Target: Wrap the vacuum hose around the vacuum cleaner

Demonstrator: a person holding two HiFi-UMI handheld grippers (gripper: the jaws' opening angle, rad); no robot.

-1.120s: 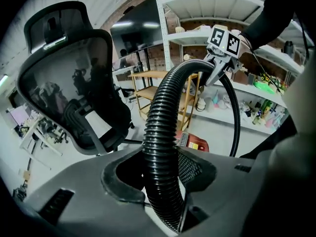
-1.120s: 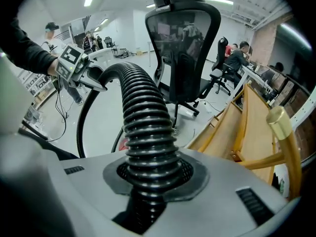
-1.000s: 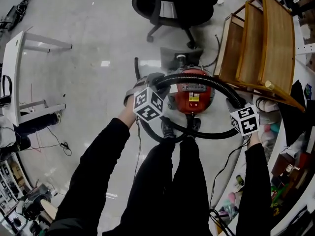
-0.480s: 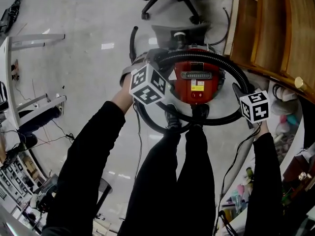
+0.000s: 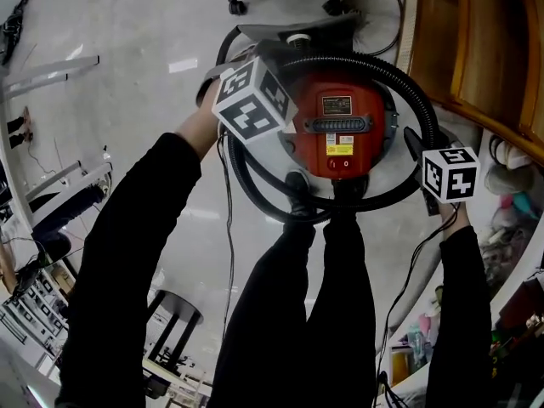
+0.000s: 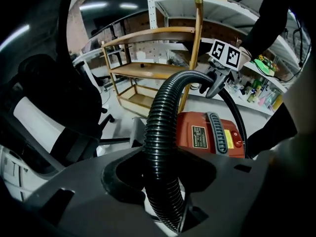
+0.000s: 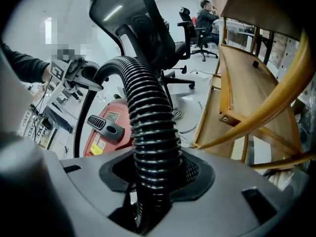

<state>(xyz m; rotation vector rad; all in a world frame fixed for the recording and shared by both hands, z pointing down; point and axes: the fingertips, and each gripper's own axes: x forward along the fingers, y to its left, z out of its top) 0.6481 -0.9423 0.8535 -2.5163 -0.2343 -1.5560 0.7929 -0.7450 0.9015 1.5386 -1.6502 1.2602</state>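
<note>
Left gripper [image 6: 164,184] is clamped on the black ribbed vacuum hose [image 6: 163,132], one jaw on either side of it, and the hose runs up out of them and bends right. Right gripper [image 7: 150,186] also has the hose between its jaws. Those jaws have just been opening a little, but the pads look to be against the ribs, so it grips too. Both grippers point steeply down, the left one at the left of the red vacuum cleaner [image 5: 344,155], the right one just off its right side, with black sleeves [image 5: 127,253] behind them. The stretch of hose between the two arcs over the far side of the canister. The rest runs round the near side on the floor [image 5: 153,58], passing the person's dark shoes [image 5: 297,195], so the hose rings the vacuum almost fully. The vacuum stands upright on the floor just ahead of the feet, with a grey handle [image 5: 340,126] and a yellow label on top. A thin cable [image 5: 228,228] trails on the floor left of the legs. A wooden shelf unit [image 5: 489,49] stands close by, right of the vacuum. Beyond the vacuum is the base of a black office chair [image 5: 240,5]. A person [image 7: 205,13] sits far back in the right gripper view.
</note>
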